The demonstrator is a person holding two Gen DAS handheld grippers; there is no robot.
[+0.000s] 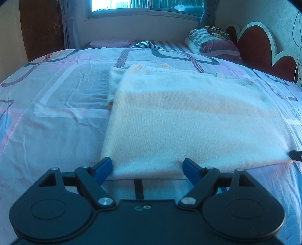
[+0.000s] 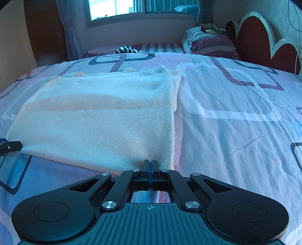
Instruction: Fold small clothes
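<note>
The left tongs (image 1: 147, 166) sit low and level, blue fingertips (image 1: 102, 167) spread wide apart. The right tongs (image 2: 150, 165) point forward, their blue pads pressed together, jaws fully closed.

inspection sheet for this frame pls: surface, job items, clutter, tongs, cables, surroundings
Surface: bed sheet, patterned, lightly wrinkled.
Job's things: cream knit garment, lying flat, partly folded.
Clutter: striped pillows and striped cloth at the far side.
Tongs: left tongs open at the garment's near edge; right tongs shut at its near corner, grip on fabric unclear.
Cables: white cable hanging beside the headboard.
Surroundings: window, curtains, red headboard, wooden door.
</note>
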